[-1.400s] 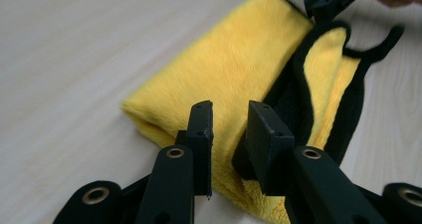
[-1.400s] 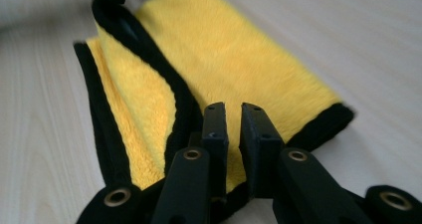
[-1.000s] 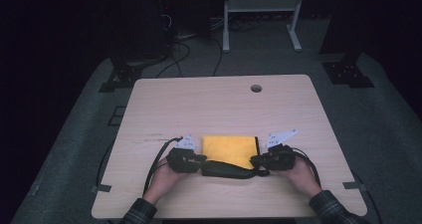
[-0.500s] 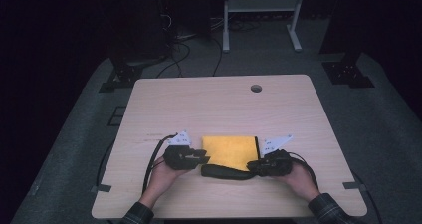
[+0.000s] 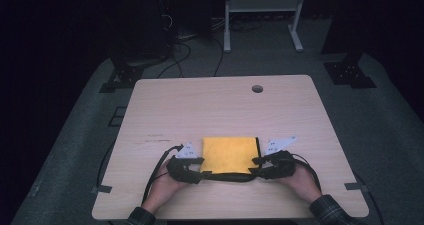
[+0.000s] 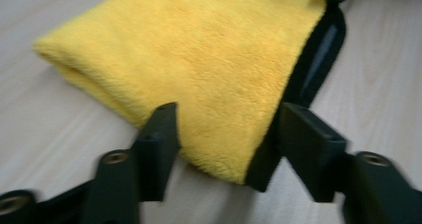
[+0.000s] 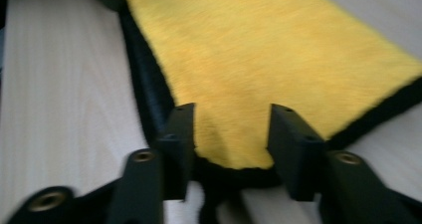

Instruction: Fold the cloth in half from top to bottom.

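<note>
High view: cables (image 5: 172, 60) lie beyond table (image 5: 200, 105).

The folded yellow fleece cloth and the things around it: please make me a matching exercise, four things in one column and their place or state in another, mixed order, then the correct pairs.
Things:
1. folded yellow fleece cloth with black edge
2. left gripper
3. right gripper
4. small round hole in the light wooden table

Places or states:
A. jaws open at the cloth's near right corner
B. near the far edge of the table, right of the middle
C. lies flat between the two grippers
D. jaws open at the cloth's near left corner

Pairs: 1-C, 2-D, 3-A, 4-B
</note>
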A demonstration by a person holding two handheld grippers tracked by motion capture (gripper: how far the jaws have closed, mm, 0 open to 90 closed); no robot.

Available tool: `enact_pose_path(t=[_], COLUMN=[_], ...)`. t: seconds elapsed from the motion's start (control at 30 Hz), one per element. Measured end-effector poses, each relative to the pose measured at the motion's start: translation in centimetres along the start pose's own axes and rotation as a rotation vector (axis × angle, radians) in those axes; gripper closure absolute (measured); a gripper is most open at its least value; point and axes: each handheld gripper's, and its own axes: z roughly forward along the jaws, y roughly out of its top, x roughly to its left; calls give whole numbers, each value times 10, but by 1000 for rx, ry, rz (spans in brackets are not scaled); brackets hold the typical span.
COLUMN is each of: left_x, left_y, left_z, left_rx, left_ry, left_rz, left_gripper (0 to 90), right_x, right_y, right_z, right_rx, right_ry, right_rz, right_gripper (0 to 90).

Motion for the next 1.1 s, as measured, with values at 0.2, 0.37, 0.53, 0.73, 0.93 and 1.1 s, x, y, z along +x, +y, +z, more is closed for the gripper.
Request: enact_pose_path(t=[0.2, 0.37, 0.53, 0.73, 0.93, 1.1], left_x=[7, 15, 18, 22, 28, 30], left_y=[-2, -14, -29, -49, -68, -78], left_z=[-16, -31, -43, -54, -60, -61], left_rx=[-37, -43, -28, 8, 54, 87], left_ry=[100, 170, 210, 245, 275, 288], left_rz=[-22, -54, -55, -72, -90, -92], left_gripper=[164, 60, 0, 0, 0, 0], right_x=[-13, -17, -20, -27, -33, -37], right_y=[-4, -10, -20, -35, -51, -65], right_z=[-11, -17, -26, -39, -54, -64], right_rx=[-28, -20, -26, -44, -57, -40], right_ry=[-91, -177, -231, -280, -322, -381], right_rz=[62, 93, 131, 175, 213, 241], right_gripper=[252, 133, 100, 20, 20, 20])
